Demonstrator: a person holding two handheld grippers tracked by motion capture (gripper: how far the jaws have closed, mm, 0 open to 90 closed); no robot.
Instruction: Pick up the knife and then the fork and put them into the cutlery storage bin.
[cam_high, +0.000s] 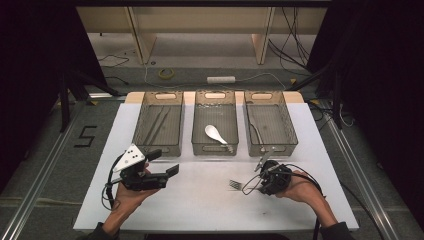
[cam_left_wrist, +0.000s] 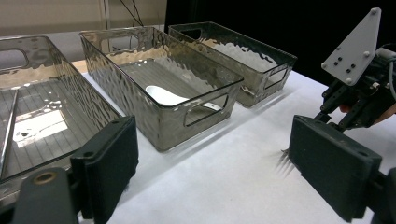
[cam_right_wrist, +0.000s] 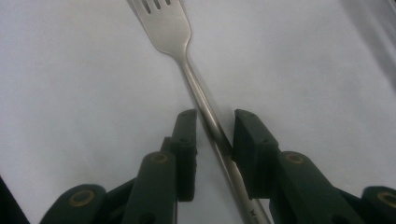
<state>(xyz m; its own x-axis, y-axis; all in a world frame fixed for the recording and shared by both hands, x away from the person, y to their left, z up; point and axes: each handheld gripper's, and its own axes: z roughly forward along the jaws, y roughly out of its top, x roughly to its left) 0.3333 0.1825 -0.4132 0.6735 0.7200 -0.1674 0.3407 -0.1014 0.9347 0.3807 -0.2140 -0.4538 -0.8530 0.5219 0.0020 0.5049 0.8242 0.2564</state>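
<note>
A metal fork (cam_high: 235, 185) lies flat on the white table, tines to the left. My right gripper (cam_high: 249, 186) is low over its handle. In the right gripper view the fork (cam_right_wrist: 173, 28) runs diagonally between the two black pads (cam_right_wrist: 187, 140), which stand close beside the handle without clamping it; the right gripper (cam_right_wrist: 215, 122) is open. My left gripper (cam_high: 164, 162) hovers at the left, open and empty, pointing to the right. Between its wide pads, the left gripper (cam_left_wrist: 217, 161) view shows the fork's tines (cam_left_wrist: 283, 161) and the other hand's gripper (cam_left_wrist: 359, 93).
Three smoked clear bins stand in a row at the back: the left bin (cam_high: 157, 148) holds thin metal sticks, the middle bin (cam_high: 215, 150) a white spoon (cam_high: 215, 133), and the right bin (cam_high: 272, 148) a slim utensil. White table (cam_high: 200, 210) surface lies between my hands.
</note>
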